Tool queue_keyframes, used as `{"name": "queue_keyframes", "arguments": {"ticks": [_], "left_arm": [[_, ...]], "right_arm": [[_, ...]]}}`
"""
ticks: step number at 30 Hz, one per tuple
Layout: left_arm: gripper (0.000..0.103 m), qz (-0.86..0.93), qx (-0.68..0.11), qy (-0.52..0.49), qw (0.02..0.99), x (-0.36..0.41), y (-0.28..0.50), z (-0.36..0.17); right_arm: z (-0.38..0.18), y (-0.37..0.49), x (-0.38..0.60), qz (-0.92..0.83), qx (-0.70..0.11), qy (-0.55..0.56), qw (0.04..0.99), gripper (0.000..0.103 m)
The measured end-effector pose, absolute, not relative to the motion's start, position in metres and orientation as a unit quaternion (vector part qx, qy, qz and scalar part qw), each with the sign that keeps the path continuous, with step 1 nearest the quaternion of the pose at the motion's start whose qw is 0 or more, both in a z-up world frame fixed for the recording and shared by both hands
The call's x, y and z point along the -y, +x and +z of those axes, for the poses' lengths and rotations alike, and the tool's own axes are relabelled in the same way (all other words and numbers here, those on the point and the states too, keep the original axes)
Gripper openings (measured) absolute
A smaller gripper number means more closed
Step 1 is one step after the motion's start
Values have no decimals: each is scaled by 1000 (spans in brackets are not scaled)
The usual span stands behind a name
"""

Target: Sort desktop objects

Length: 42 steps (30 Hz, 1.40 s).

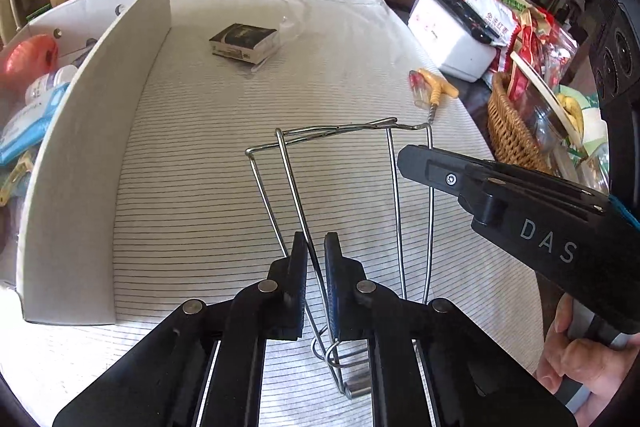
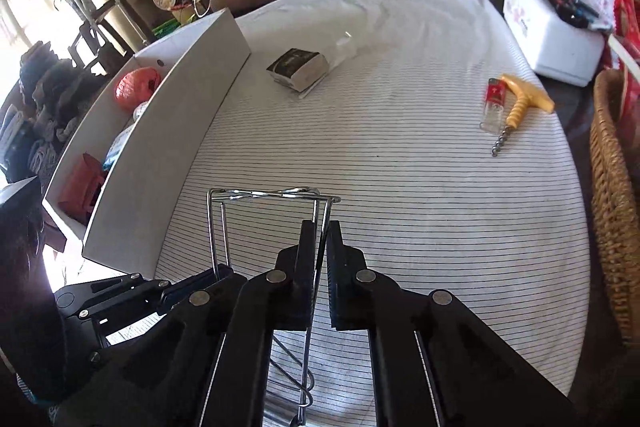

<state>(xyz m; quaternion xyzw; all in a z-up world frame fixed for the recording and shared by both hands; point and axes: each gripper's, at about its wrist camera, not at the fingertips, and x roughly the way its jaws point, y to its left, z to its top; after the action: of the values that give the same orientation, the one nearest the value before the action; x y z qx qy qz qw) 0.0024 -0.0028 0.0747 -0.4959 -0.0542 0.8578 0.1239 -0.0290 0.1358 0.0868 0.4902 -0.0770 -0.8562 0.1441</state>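
- Right now my left hand-held gripper point(image 1: 316, 253) is pinched shut on a thin rod of the wire rack point(image 1: 340, 163), and my right hand-held gripper point(image 2: 321, 247) is clamped on another rod at the rack's opposite side.
- The rack sits over the striped desk point(image 1: 200, 167), just beside the white box point(image 1: 100, 131).
- I judge the smooth wire could slip or pivot between the pads.
- Uneven moves by my two hands could twist the frame or knock the box wall.

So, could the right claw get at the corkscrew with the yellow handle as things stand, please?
Probably not yet: the right claw is shut on the wire rack. The cloth towards the corkscrew looks clear, though.
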Motion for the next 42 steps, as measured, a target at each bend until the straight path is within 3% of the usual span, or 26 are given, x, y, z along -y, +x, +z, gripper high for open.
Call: {"name": "queue_keyframes", "arguments": {"ticks": [17,31,33,35,37,40,42], "left_arm": [[8,889,89,-432,120,64,34,172],[8,908,117,-392,87,146,51,220],[17,906,133,-392,90,156,55,217],[52,907,127,-391,90,160,61,210],[54,906,113,-396,94,159,67,200],[56,901,115,-405,106,154,77,180],[57,895,122,-413,116,148,84,166]], "right_arm": [[192,3,-87,-889,44,427,161,7],[264,24,-6,-903,13,380,199,3],[266,25,0,-902,4,386,195,3],[260,26,-7,-901,5,392,184,4],[241,23,-20,-893,16,413,176,8],[199,16,-42,-879,34,448,161,34],[170,13,-53,-869,42,466,163,35]]}}
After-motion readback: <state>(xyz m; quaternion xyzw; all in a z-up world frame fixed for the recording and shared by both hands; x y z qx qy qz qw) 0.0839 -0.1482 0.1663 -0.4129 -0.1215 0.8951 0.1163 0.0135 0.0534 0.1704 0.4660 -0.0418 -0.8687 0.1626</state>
